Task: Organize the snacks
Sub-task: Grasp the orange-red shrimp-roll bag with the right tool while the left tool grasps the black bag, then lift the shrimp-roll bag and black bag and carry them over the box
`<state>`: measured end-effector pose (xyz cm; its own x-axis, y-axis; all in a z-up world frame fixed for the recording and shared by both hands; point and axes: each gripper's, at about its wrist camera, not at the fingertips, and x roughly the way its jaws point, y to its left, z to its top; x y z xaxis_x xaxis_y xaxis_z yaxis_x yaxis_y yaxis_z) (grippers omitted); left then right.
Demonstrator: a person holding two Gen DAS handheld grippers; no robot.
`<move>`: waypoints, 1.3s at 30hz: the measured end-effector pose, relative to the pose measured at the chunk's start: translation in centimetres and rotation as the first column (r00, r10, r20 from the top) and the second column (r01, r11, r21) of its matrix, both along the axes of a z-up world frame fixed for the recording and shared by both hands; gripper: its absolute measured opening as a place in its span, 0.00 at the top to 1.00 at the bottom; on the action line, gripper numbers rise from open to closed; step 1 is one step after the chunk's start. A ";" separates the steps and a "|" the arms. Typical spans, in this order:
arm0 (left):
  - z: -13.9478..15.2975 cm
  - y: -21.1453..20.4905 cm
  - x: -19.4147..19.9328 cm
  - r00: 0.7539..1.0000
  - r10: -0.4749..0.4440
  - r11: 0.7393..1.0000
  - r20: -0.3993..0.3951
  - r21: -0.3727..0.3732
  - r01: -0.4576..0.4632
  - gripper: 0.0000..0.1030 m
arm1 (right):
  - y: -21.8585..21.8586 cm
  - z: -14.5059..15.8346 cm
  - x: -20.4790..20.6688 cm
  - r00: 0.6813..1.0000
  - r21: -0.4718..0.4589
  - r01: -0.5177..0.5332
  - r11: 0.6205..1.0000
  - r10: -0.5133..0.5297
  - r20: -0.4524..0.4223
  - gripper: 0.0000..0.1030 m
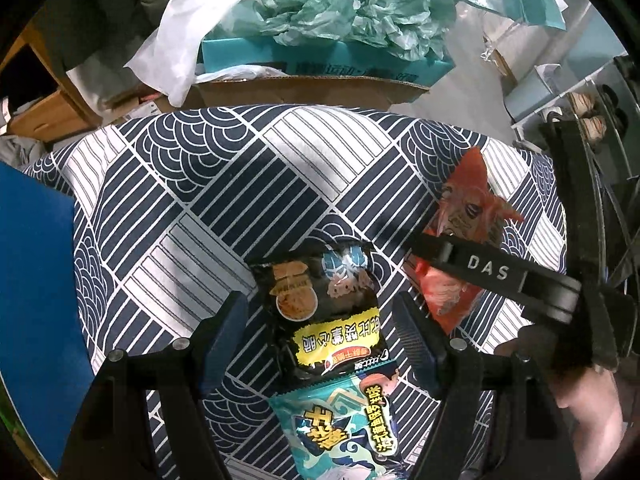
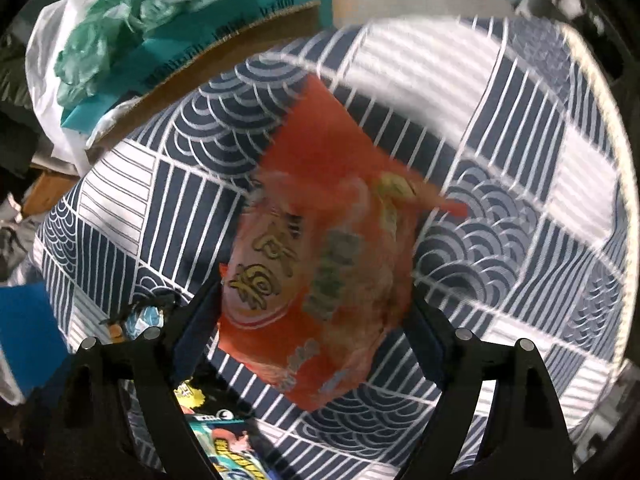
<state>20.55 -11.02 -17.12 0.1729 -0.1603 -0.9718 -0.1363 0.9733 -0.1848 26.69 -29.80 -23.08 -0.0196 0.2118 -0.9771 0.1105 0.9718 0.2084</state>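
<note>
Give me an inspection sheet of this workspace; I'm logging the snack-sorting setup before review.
Surface: patterned navy and white cloth covers the table.
Job's things: black snack packet lies between the left gripper's open jaws; teal snack packet lies just nearer the camera, overlapping its edge; orange snack packet sits between the right gripper's jaws.
Clutter: nothing seen on the cloth beyond the packets.
Grippers: left open; right's grip unclear, view blurred.
Cables: nothing seen.
Surroundings: cardboard box holding a teal box, green crumpled bag and white plastic bag behind the table.
</note>
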 end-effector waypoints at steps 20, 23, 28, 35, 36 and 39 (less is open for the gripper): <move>-2.6 -2.0 0.1 0.998 0.026 1.000 -0.063 0.008 -0.025 0.22 | -1.8 4.3 -3.6 0.996 -0.059 -0.064 0.996 0.068 0.058 0.45; -3.1 -2.3 0.2 0.998 0.030 0.999 -0.062 0.033 -0.028 0.22 | -2.1 5.5 -4.1 0.994 -0.068 -0.076 0.995 0.081 0.079 0.45; -4.1 -2.8 0.2 0.997 0.018 0.997 -0.081 0.082 -0.012 0.22 | -2.8 6.7 -5.0 0.990 -0.078 -0.091 0.993 0.099 0.098 0.45; -5.3 -3.3 0.2 0.997 -0.019 0.995 -0.081 0.097 0.027 0.31 | -3.7 8.4 -6.0 0.989 -0.030 -0.092 0.995 0.095 0.116 0.45; -5.3 -3.3 0.2 0.997 -0.025 0.995 -0.076 0.097 0.033 0.34 | -3.8 8.7 -6.1 0.988 -0.026 -0.094 0.995 0.096 0.120 0.45; -5.1 -3.4 0.1 0.997 -0.043 0.994 -0.068 0.101 0.050 0.37 | -2.3 8.2 -5.5 0.986 -0.023 -0.101 0.995 0.103 0.127 0.45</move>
<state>20.68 -14.38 -22.27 0.1026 -0.0653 -0.9926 -0.0986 0.9923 -0.0755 21.21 -32.06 -14.88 0.0852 0.1990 -0.9763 -0.0161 0.9800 0.1983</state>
